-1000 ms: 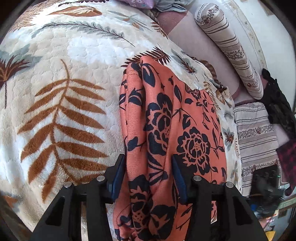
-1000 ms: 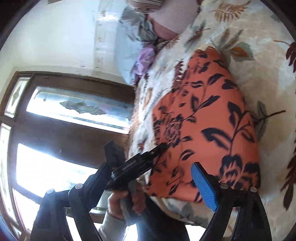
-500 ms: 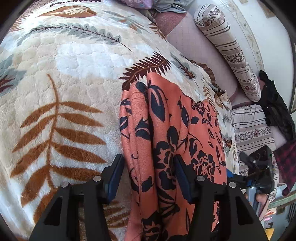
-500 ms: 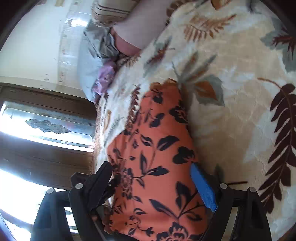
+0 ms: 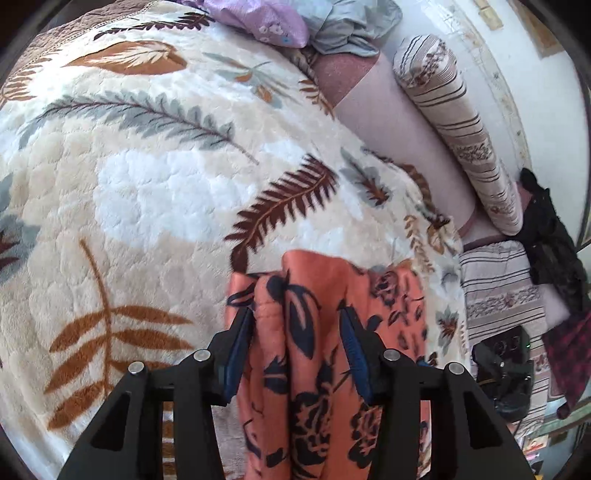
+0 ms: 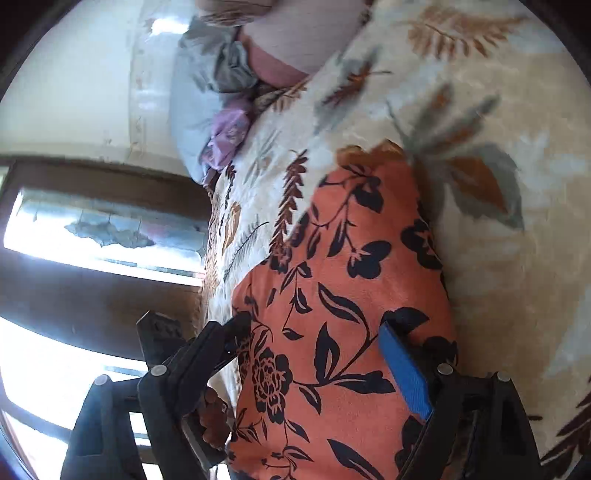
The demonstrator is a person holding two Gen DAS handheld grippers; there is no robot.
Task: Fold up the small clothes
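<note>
An orange garment with a black flower print (image 5: pixel 325 332) lies on the leaf-patterned blanket (image 5: pixel 147 177). In the left wrist view its bunched edge runs between the fingers of my left gripper (image 5: pixel 297 332), whose jaws stand apart around the cloth. In the right wrist view the same garment (image 6: pixel 343 295) spreads flat on the blanket (image 6: pixel 498 184), and my right gripper (image 6: pixel 314 332) is open, its fingers straddling the near end of the cloth. The left gripper's black body (image 6: pixel 177 350) and a hand show at the lower left there.
A striped bolster (image 5: pixel 461 129) and striped cushion (image 5: pixel 498 288) lie at the right of the bed. Purple and grey clothes (image 5: pixel 295 26) are piled at the far end. Dark clothes (image 5: pixel 554 240) lie at the right edge. A window (image 6: pixel 92 229) is at the left.
The garment has been drawn toward the near edge, so more bare blanket shows beyond it. The left gripper's jaws look slightly wider. The right gripper stays open over the cloth.
</note>
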